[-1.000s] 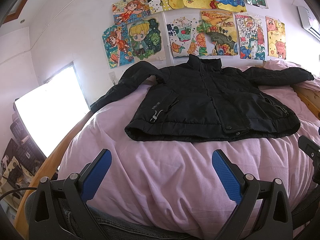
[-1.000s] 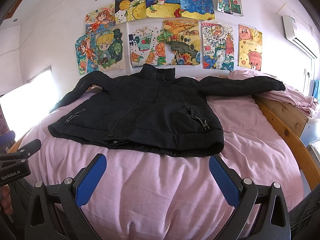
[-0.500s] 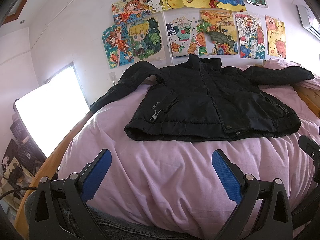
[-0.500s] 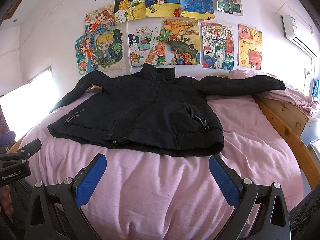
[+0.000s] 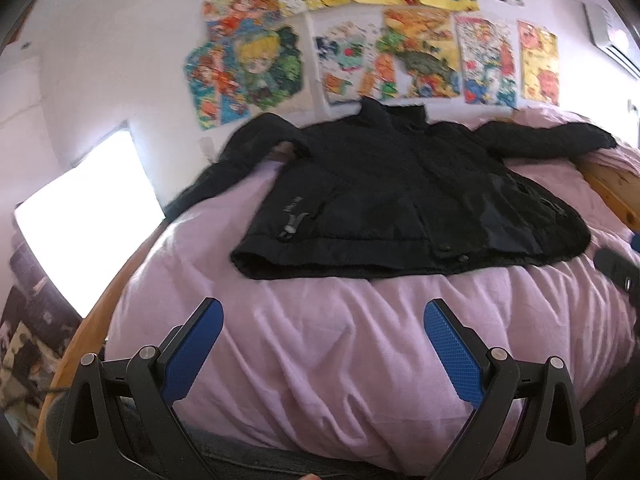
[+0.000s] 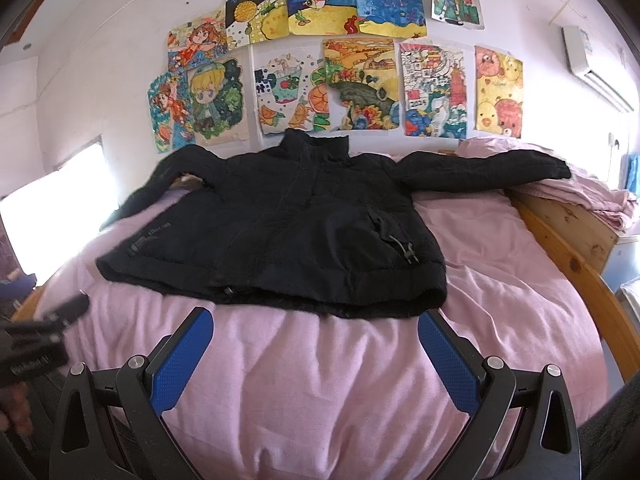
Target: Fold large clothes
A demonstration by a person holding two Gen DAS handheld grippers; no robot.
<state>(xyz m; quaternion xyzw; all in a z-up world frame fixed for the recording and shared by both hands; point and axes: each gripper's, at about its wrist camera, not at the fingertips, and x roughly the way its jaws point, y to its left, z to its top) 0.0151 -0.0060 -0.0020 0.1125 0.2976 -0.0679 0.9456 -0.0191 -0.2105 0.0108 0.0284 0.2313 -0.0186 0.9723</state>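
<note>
Pink bedding [image 6: 320,380] covered the bed, and on it a black jacket [image 6: 288,220] lay flat, front up, sleeves spread, collar toward the wall of children's drawings [image 6: 360,80]. Both tools hovered over the near end of the bedding, level and pointed at the jacket's hem. The left gripper [image 5: 324,344] had its blue pads [image 5: 452,356] wide apart with nothing between them, short of the hem. The right gripper [image 6: 316,348] was spread just as wide, its tips just at the hem, though contact could not be told. From the right wrist view, the left tool's black body at the jacket's left was smeared and cut by the frame. The left wrist view was blurred, so the jacket's small chest lettering could not be read, and its left sleeve trailed off over the bed's edge.
</note>
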